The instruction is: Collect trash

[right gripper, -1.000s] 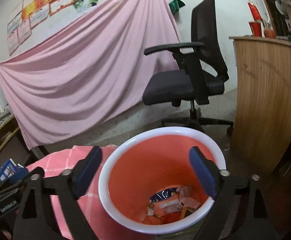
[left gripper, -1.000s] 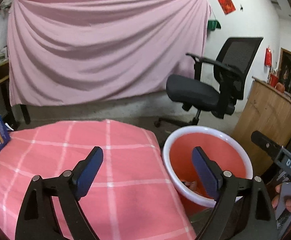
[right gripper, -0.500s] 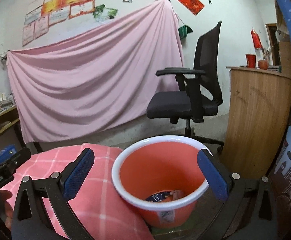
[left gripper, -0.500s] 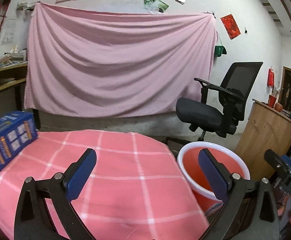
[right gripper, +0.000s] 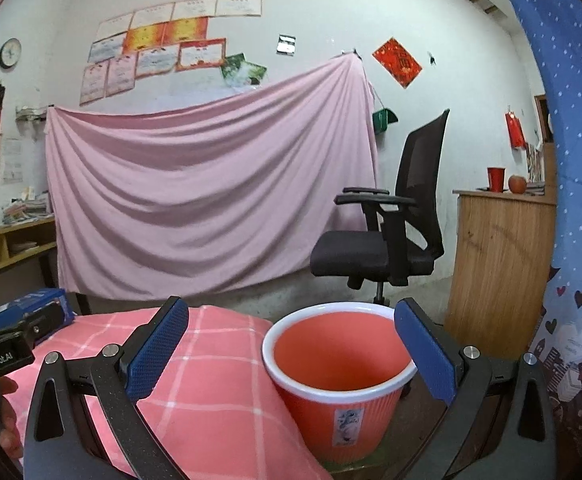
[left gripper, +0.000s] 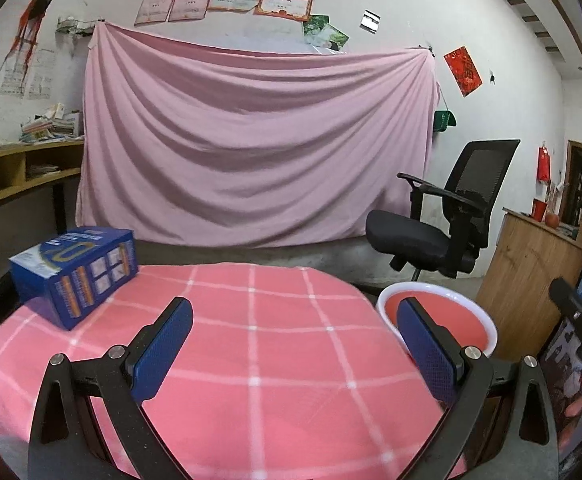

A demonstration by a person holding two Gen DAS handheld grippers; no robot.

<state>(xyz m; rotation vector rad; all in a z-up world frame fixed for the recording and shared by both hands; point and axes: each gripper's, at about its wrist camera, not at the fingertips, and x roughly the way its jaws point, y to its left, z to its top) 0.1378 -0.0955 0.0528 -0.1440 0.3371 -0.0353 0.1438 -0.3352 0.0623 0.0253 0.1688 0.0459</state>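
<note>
A red bin with a white rim stands on the floor just right of a table under a pink checked cloth. My left gripper hangs open over the cloth, with nothing between its blue pads. My right gripper is also open and empty, its right finger in front of the bin. From this low angle the inside bottom of the bin is hidden. No loose trash shows on the cloth. Each gripper appears at the edge of the other's view, the right gripper and the left gripper.
A blue carton lies on the cloth's far left corner. A black office chair stands behind the bin and a wooden counter to its right. A pink sheet hangs on the back wall. Blue dotted fabric fills the right edge.
Both grippers have drawn back from the bin and tilted up, so its contents have dropped out of sight. The blue carton has come fully into the left view. The left jaws have widened slightly.
</note>
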